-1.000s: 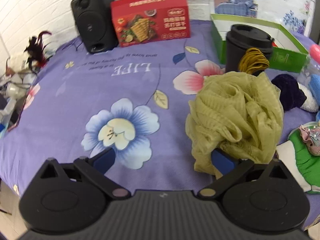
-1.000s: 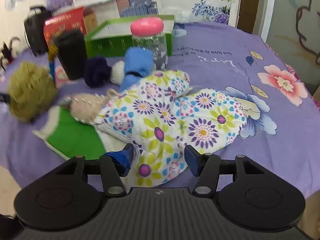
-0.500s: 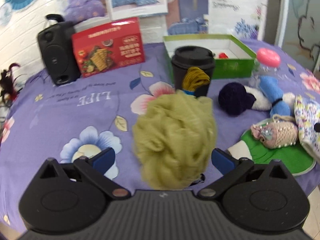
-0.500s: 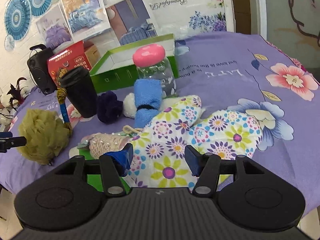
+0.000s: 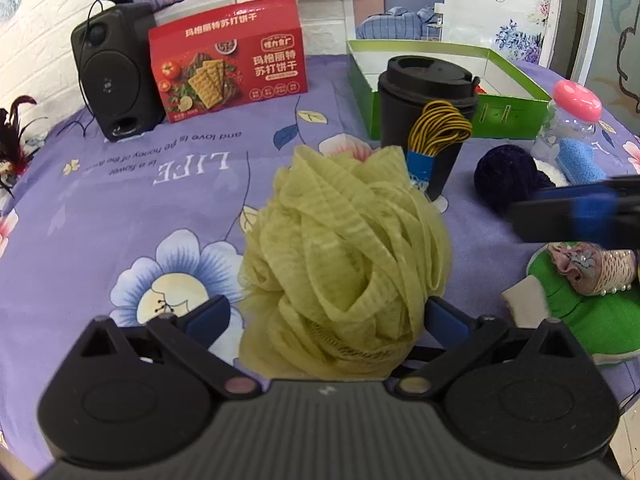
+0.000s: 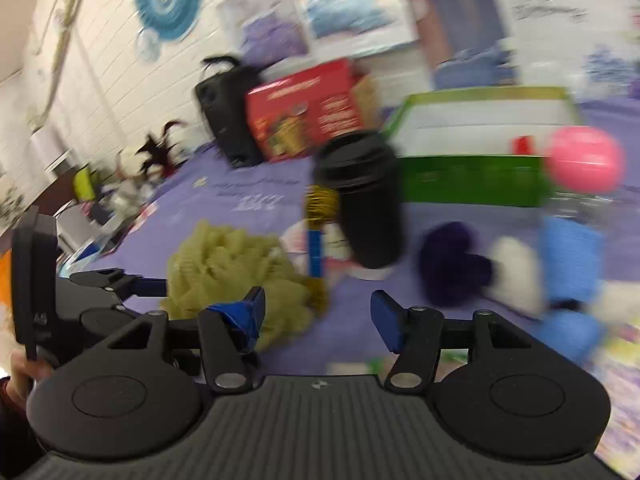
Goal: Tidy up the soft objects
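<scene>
A yellow-green mesh bath pouf (image 5: 344,264) sits between the wide-spread fingers of my left gripper (image 5: 328,316); whether the pads touch it I cannot tell. The pouf also shows in the blurred right wrist view (image 6: 236,276), with the left gripper (image 6: 120,284) beside it. My right gripper (image 6: 318,312) is open and empty above the cloth, and its fingers (image 5: 580,216) reach in from the right in the left wrist view. A dark purple pompom (image 5: 506,178), a white pompom (image 6: 516,272), a blue towel roll (image 5: 580,160) and a pink knitted piece (image 5: 592,268) on a green cloth (image 5: 592,320) lie to the right.
A black cup (image 5: 428,120) with a yellow cord (image 5: 440,128) stands right behind the pouf. A green box (image 5: 440,80), a red biscuit box (image 5: 228,60), a black speaker (image 5: 114,72) and a pink-lidded jar (image 5: 572,116) stand at the back. The purple flowered cloth (image 5: 120,200) covers the table.
My right gripper has swung left, off the floral mitt and towards the pouf, and now shows in the left wrist view. My left gripper has come closer around the pouf.
</scene>
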### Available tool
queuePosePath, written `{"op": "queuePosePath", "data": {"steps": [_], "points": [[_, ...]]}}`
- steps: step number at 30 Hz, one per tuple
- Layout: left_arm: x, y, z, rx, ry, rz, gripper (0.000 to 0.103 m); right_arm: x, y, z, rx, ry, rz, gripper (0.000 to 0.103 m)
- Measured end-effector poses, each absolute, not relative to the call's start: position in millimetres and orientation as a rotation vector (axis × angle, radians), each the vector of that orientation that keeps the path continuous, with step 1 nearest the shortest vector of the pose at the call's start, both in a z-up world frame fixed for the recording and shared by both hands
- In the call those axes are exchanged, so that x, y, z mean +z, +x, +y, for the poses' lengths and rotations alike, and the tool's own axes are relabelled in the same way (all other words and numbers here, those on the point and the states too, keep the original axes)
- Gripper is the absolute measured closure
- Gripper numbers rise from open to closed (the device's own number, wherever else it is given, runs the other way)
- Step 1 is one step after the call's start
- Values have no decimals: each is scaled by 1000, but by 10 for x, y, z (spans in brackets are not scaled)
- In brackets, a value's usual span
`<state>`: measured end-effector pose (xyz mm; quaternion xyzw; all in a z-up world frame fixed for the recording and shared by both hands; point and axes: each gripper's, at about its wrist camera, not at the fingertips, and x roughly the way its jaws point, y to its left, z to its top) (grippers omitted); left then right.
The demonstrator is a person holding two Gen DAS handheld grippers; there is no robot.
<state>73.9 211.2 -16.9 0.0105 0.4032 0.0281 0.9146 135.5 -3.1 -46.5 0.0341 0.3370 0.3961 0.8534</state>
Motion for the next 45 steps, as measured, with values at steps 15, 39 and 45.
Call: {"op": "queuePosePath", "data": {"steps": [15,39,45], "points": [[-380,933,2635,-65,-3,829,1,-570,1792,837,1007,56,813,55],[-409,998,2926,-29,-206,909,16,-635,1878,1483,1184,-167,914,35],[-196,905,2863,5,-254,872,36,-542,1739,1274,1191,-113,816,65]]}}
